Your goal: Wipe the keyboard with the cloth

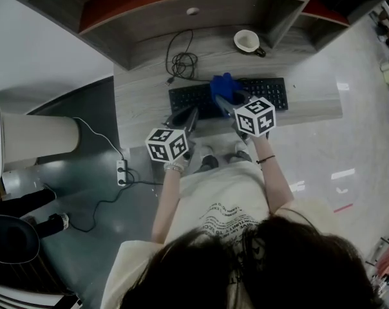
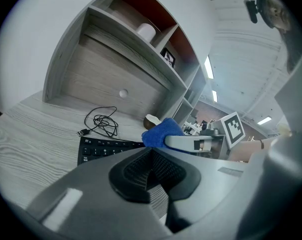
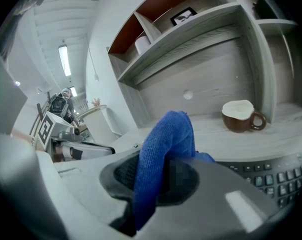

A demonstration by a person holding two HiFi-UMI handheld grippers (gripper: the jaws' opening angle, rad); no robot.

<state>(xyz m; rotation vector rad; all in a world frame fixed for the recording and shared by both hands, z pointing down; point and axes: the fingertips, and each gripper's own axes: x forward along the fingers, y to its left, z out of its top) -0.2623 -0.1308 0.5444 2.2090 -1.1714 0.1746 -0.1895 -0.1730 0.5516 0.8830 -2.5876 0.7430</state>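
Seen from above, a person faces a grey wood-grain bench [image 1: 143,102] with a shelf unit at its back, and holds a pair of tongs in each hand. A white power strip [image 1: 122,172] lies on the floor at the far left. The left tongs [image 2: 151,166] are pressed together with nothing between them. Their tip is over the front left part of a black keyboard [image 1: 272,92] that lies across the bench. The left cube [image 1: 167,144] carries black-and-white square patterns, not letters. Behind the keyboard's left end lies a loosely coiled black cable [image 1: 181,62]. The right tongs [image 3: 156,179] are closed tight on a blue cloth [image 3: 166,144]. The cloth bunches up above the tip, over the middle of the keyboard. Whether it touches the keys cannot be told. The right cube [image 1: 255,116] shows the same kind of square patterns. Farther right, at the back of the bench and apart from the keyboard, stands a brown mug [image 3: 241,115] with a white inside. On the shelf above are a white roll [image 3: 142,45] and a small framed picture [image 3: 183,15]. The key legends and the dark print on the person's pale shirt are too small to read.
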